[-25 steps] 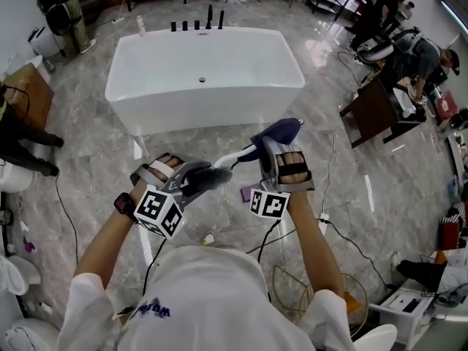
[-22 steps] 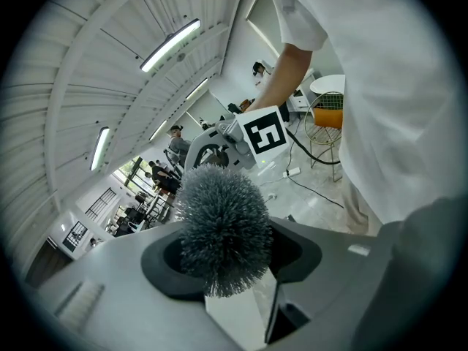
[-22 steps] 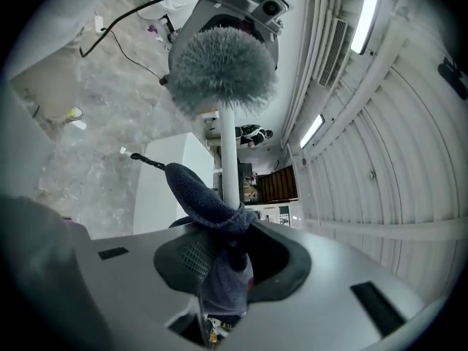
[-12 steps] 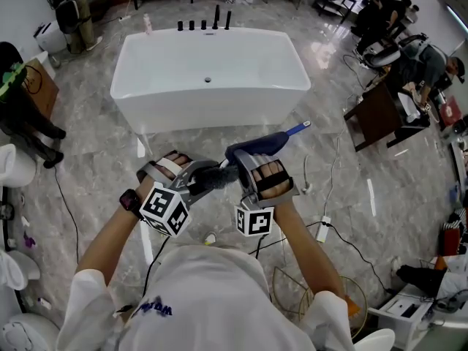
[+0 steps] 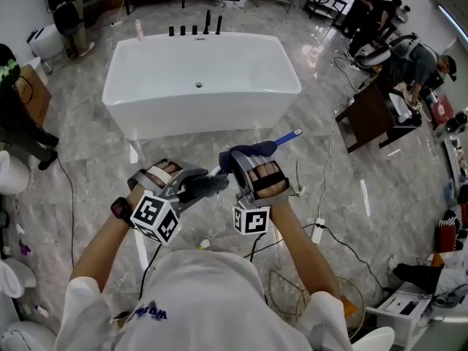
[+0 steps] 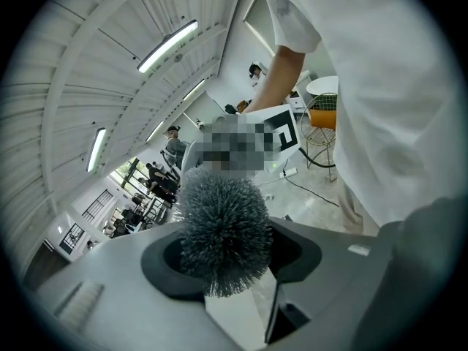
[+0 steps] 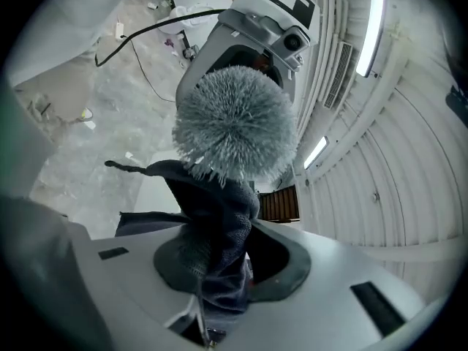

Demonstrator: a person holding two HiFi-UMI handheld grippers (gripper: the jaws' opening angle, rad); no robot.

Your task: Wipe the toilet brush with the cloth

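The toilet brush has a grey bristle head [image 5: 206, 186] and a white handle ending in a blue tip [image 5: 290, 134]. My left gripper [image 5: 191, 189] is shut on the bristle end; in the left gripper view the head [image 6: 223, 229] fills the space between the jaws of that gripper [image 6: 230, 269]. My right gripper [image 5: 245, 161] is shut on a dark blue cloth [image 5: 247, 153] bunched against the handle just behind the bristles. In the right gripper view the cloth [image 7: 219, 218] rises from the gripper [image 7: 219, 269] up to the bristle head [image 7: 235, 123].
A white bathtub [image 5: 201, 79] with black taps stands straight ahead on the marble floor. A dark wooden table [image 5: 369, 115] and several people are at the right. Cables and a power strip [image 5: 318, 231] lie on the floor; a wire basket [image 5: 322, 291] stands near my right.
My right gripper has slid the cloth down the handle toward the bristle head, baring the blue tip beyond it. The left gripper has kept still with the brush.
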